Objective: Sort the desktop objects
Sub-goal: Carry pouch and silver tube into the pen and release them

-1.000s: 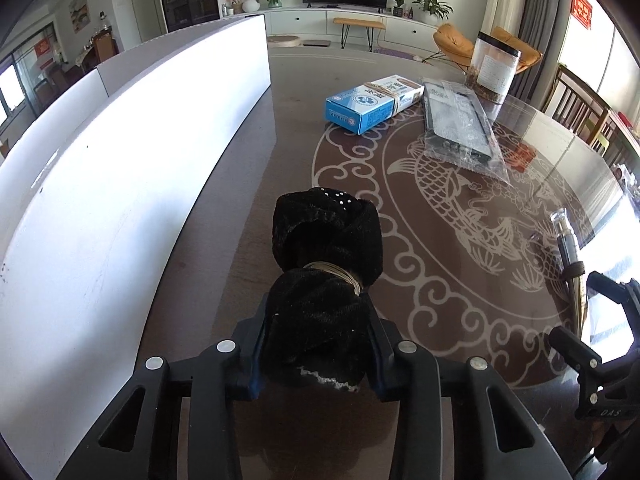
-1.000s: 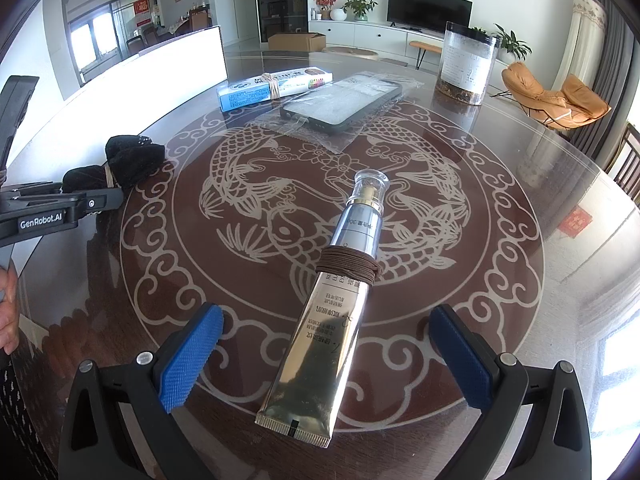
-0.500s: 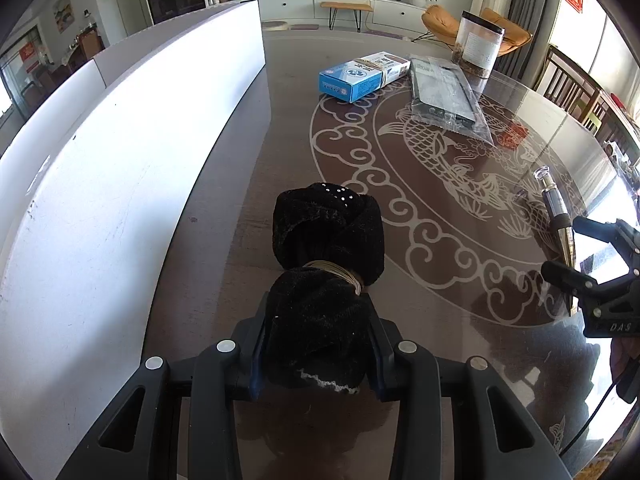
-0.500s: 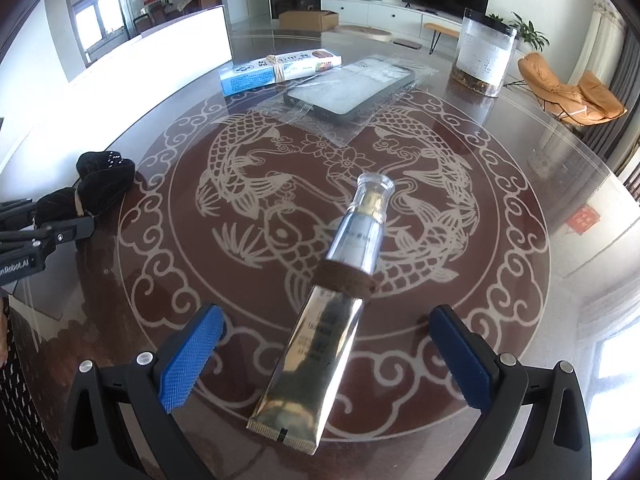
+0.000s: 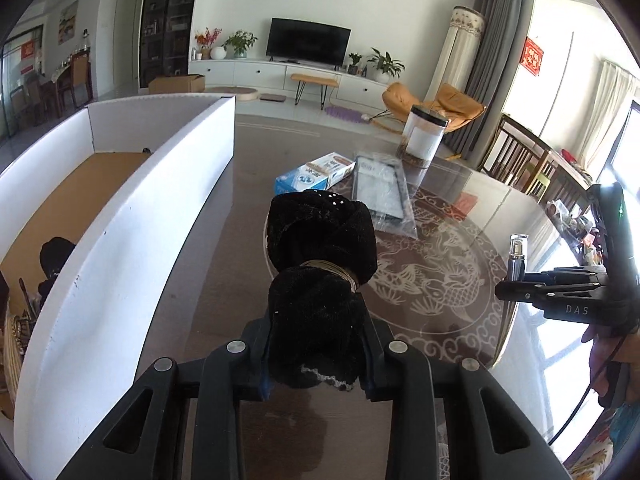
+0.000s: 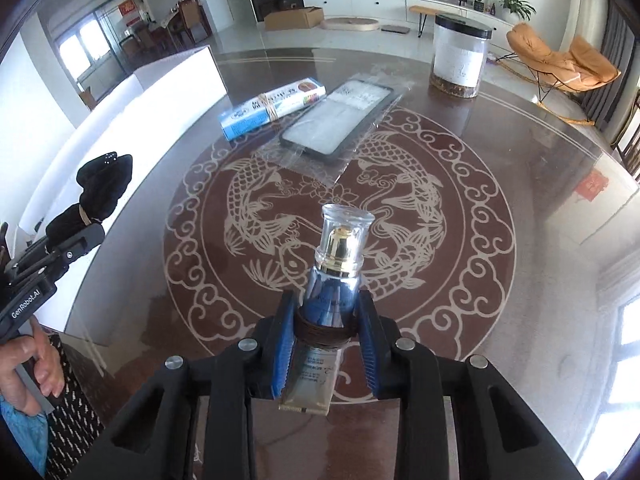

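Above the bench's left edge, a black cloth bundle [image 5: 320, 280], tied round its middle with a band, is being held in the left tongs [image 5: 316, 356], whose jaws are pressed together on its lower half. It is being carried clear of the bench [image 5: 224, 264], just beside the white wall of an open box [image 5: 132, 240] standing along that edge. Near the bench's front edge, a silver tube [image 6: 332, 304] with a clear cap is being gripped in the right tongs [image 6: 326, 340]; the blue pads [image 6: 282, 352] are closing on it at the dark band wound round its neck, and it appears lifted off the glass, cap pointing away.

Towards the far edge, a blue carton [image 6: 272, 110], a bagged tray [image 6: 340, 120] and a jar [image 6: 460, 60] are lying well apart from both tongs, not yet touched.

Judging by this, the step in hand is the carrying of two picked items to the box. Some dark items are already being kept at its near end [image 5: 56, 256]. For the next move, both loads probably need to be brought over the white wall before the jaws are parted. The tube is being held only near its neck, so it may swing.
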